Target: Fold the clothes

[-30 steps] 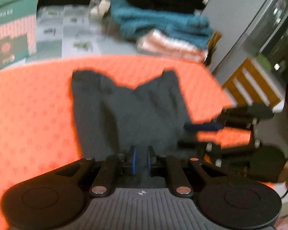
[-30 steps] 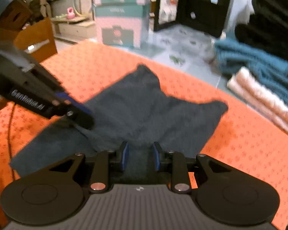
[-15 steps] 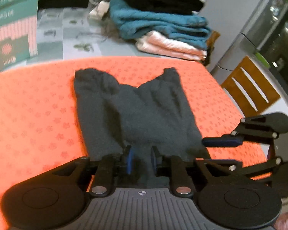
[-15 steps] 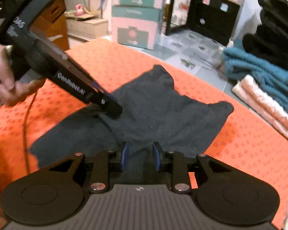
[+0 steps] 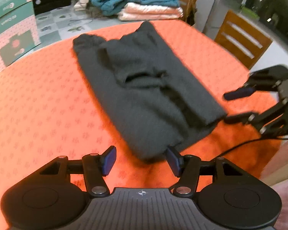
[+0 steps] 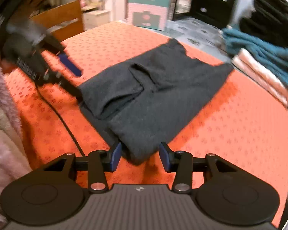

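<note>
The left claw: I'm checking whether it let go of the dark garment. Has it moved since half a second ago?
Yes. The left claw has opened and backed off the dark garment toward the near edge of the orange tablecloth.

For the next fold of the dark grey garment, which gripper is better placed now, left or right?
Both are nearly equal. Each has open jaws at a near corner of the dark grey garment. The right gripper seems slightly better, since the near corner lies between its jaws, while the left gripper sits slightly off the corner.
</note>
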